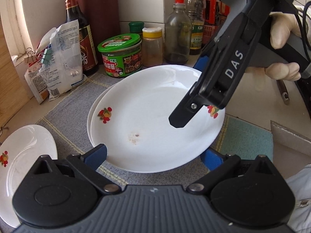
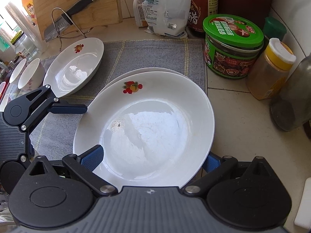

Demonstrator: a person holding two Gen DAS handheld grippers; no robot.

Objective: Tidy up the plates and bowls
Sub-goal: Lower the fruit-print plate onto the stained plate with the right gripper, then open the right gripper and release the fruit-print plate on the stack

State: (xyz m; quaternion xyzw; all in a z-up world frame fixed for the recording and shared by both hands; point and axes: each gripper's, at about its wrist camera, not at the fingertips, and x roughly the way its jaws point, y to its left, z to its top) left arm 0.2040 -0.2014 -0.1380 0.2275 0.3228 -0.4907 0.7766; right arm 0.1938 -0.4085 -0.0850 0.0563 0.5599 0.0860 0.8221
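A white plate with fruit prints [image 1: 147,120] lies on top of a second like plate on the grey mat; it also shows in the right wrist view [image 2: 155,128]. My left gripper [image 1: 153,155] is open, its blue pads either side of the stack's near rim. My right gripper [image 2: 153,158] is open, its jaws straddling the top plate's near rim; it shows in the left wrist view [image 1: 194,97] over the plate's right side. A third fruit plate [image 2: 75,66] lies at left, also in the left wrist view [image 1: 25,165]. Small white bowls [image 2: 29,75] stand beyond it.
A green-lidded jar [image 1: 121,55], spice shaker [image 1: 152,46], sauce bottles [image 1: 77,29] and a clipped bag [image 1: 60,58] crowd the back wall. A cutting board and knife [image 2: 66,19] on a wire rack stand at the far left. Bare counter [image 2: 237,136] lies right of the mat.
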